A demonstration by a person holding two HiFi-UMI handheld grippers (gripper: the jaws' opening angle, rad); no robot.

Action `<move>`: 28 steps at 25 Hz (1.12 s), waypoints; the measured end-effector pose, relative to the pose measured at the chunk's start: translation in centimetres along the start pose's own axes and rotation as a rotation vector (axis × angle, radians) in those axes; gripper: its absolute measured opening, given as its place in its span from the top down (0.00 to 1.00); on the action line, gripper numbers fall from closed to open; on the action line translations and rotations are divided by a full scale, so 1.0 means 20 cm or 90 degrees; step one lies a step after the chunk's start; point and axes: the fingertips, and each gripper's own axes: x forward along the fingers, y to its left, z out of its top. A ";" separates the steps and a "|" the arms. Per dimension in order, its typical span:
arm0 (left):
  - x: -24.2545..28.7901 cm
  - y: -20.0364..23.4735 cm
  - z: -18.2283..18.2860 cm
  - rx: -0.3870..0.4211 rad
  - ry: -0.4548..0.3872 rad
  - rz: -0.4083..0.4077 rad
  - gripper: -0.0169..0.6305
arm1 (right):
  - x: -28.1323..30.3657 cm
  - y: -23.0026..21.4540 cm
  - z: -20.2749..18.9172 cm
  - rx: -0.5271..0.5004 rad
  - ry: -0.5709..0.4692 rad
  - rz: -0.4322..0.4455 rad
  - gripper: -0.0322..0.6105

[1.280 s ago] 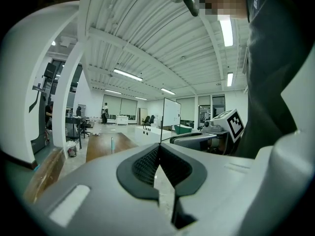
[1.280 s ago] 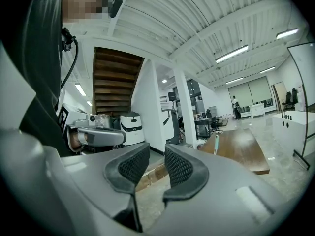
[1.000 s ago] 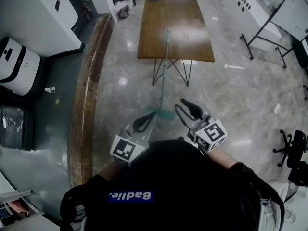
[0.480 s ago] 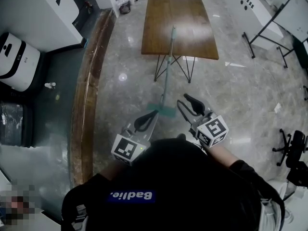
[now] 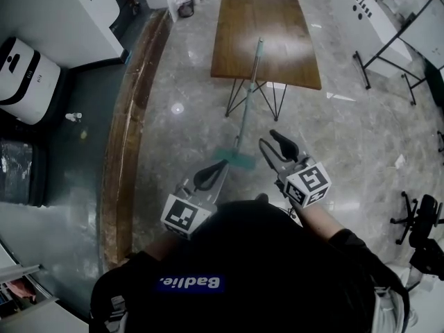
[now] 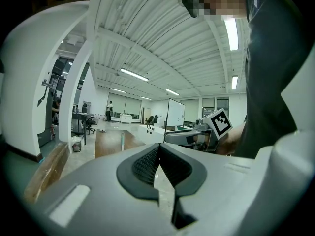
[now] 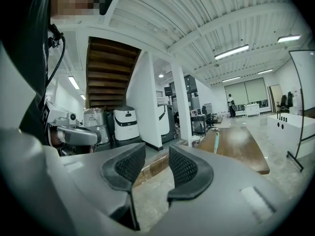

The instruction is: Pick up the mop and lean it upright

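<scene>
The mop (image 5: 248,97) leans upright with its teal handle against the wooden table's (image 5: 267,26) front edge and its green head on the floor. My left gripper (image 5: 220,166) is shut and empty, its tips just left of the mop head. My right gripper (image 5: 267,138) is to the right of the mop head, apart from it. Its jaws have just been opening and nothing is between them. The mop handle (image 6: 122,140) shows far off in the left gripper view. In the right gripper view the mop handle (image 7: 216,140) is right of the open jaws.
A curved wooden curb (image 5: 128,123) runs along the floor at the left, with a white machine (image 5: 24,75) beyond it. A whiteboard stand (image 5: 388,54) and a white cabinet (image 5: 357,5) are at the back right, an office chair (image 5: 416,220) at the right edge.
My right gripper has drifted slightly to the right and its jaws have spread. The mop stays leaning on the table. The left gripper looks unchanged.
</scene>
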 end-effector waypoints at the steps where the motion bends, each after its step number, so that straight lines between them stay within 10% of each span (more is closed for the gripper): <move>1: -0.01 0.01 0.00 -0.001 0.000 0.001 0.95 | 0.01 0.00 0.00 0.001 0.000 -0.002 0.71; 28: -0.17 0.34 -0.04 -0.020 -0.008 -0.083 0.95 | 0.22 0.14 0.00 -0.002 -0.002 -0.110 0.71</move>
